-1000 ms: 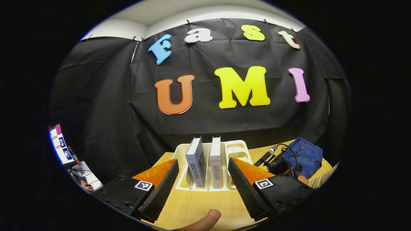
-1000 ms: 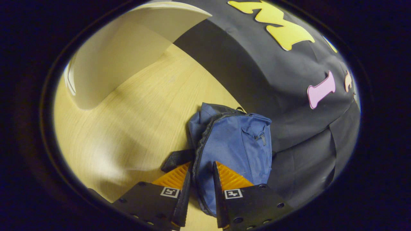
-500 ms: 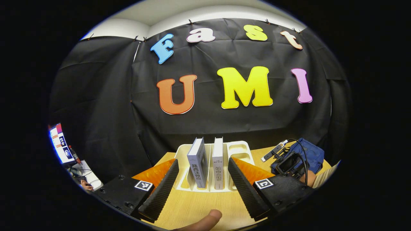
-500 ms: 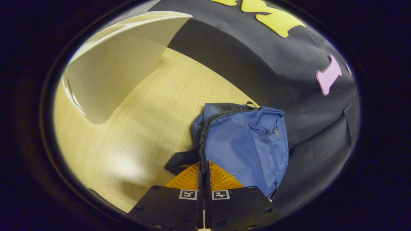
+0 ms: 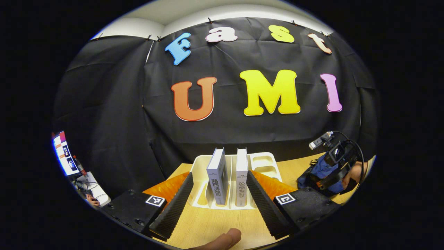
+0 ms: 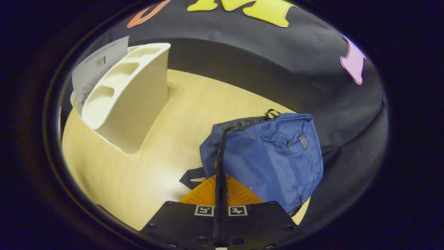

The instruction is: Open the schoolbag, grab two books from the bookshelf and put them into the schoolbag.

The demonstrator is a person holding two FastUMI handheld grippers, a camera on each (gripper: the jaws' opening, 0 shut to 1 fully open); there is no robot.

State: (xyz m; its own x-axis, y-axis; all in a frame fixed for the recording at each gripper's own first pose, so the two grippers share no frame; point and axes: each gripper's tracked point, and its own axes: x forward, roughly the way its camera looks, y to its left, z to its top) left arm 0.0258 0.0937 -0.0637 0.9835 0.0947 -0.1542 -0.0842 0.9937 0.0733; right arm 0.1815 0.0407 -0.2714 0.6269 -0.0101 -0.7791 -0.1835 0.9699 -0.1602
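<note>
Two grey-white books [image 5: 216,177] [image 5: 241,173] stand upright in a white bookshelf rack [image 5: 263,161] on the wooden table. My left gripper [image 5: 219,175] is open just in front of them, one finger on each side, touching neither. The blue schoolbag [image 6: 267,156] lies on the table at the right. My right gripper [image 6: 220,177] is shut on the bag's black zip edge [image 6: 220,152], which runs taut up from the fingers. In the left gripper view, a hand holds the right gripper [image 5: 333,163] raised over the schoolbag [image 5: 321,170].
The rack [image 6: 128,100] stands left of the bag with bare tabletop [image 6: 166,149] between them, and a book [image 6: 97,66] shows behind it. A fingertip [image 5: 222,239] sits at the bottom edge. A lit screen [image 5: 62,152] is off the table at far left.
My right gripper went from open astride the bag's zip edge to shut on it, then pulled up and back, stretching the edge. The left gripper crept slightly toward the books.
</note>
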